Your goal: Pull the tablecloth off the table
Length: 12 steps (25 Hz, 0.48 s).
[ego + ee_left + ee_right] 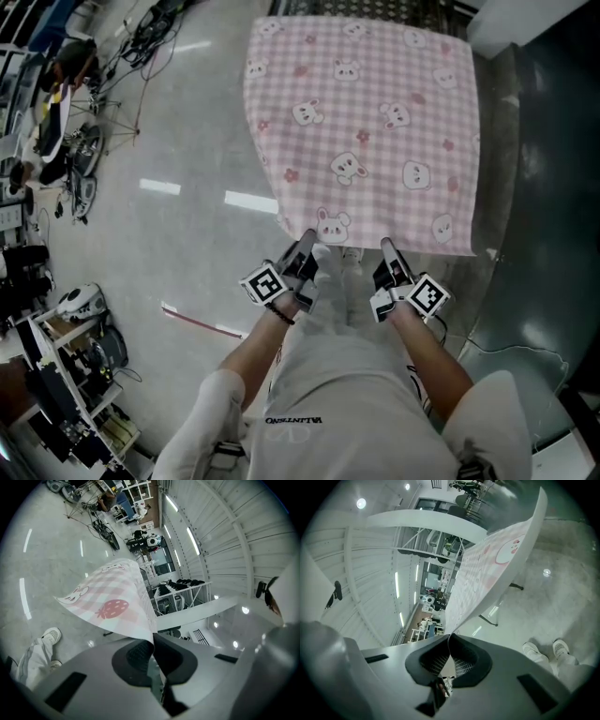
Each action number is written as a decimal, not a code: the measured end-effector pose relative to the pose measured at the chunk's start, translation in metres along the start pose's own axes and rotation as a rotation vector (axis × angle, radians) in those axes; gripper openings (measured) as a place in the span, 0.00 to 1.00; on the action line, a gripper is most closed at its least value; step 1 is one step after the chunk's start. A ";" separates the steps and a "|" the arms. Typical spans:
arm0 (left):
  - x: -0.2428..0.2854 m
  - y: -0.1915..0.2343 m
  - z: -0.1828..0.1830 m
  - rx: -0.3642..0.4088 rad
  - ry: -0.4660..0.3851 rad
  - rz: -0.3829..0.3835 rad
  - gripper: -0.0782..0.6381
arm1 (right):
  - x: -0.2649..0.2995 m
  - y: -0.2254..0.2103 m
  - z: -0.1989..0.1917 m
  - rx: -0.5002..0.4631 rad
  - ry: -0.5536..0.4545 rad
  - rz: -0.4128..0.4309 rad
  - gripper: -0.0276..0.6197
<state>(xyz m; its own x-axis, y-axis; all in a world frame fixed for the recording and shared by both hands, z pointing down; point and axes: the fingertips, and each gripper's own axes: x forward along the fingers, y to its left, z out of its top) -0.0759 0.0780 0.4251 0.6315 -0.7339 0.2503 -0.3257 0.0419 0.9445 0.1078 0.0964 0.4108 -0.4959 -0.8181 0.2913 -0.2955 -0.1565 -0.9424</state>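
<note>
Tablecloth hem: pinched at two spots on its near edge, at 6 o'clock of the cloth.
Left gripper: jaws closed on the hem, and a pink checked fold rises from the pads toward 11 o'clock.
Right gripper: jaws clamped on the hem, with the cloth fanning up toward 1 o'clock.
Cloth run: from both grippers straight toward 12 o'clock in the head view, spread flat and about as wide as it is long.
Surroundings: grey floor at 9 o'clock.

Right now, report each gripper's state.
Left gripper: closed on the pink checked bunny-print tablecloth.
Right gripper: closed on the same tablecloth's near edge.
</note>
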 end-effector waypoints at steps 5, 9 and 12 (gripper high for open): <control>0.003 0.009 0.004 0.036 0.010 0.003 0.11 | 0.011 -0.004 0.000 -0.044 0.013 0.029 0.06; -0.003 -0.019 0.011 0.094 0.012 -0.028 0.11 | 0.000 0.016 0.003 -0.081 0.025 0.041 0.06; -0.008 -0.042 0.016 0.096 0.010 -0.059 0.11 | -0.004 0.036 0.005 -0.101 0.041 0.064 0.06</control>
<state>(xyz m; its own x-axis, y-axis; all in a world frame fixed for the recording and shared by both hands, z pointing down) -0.0787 0.0709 0.3801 0.6582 -0.7265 0.1975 -0.3534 -0.0665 0.9331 0.1036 0.0914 0.3746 -0.5487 -0.8010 0.2395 -0.3422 -0.0462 -0.9385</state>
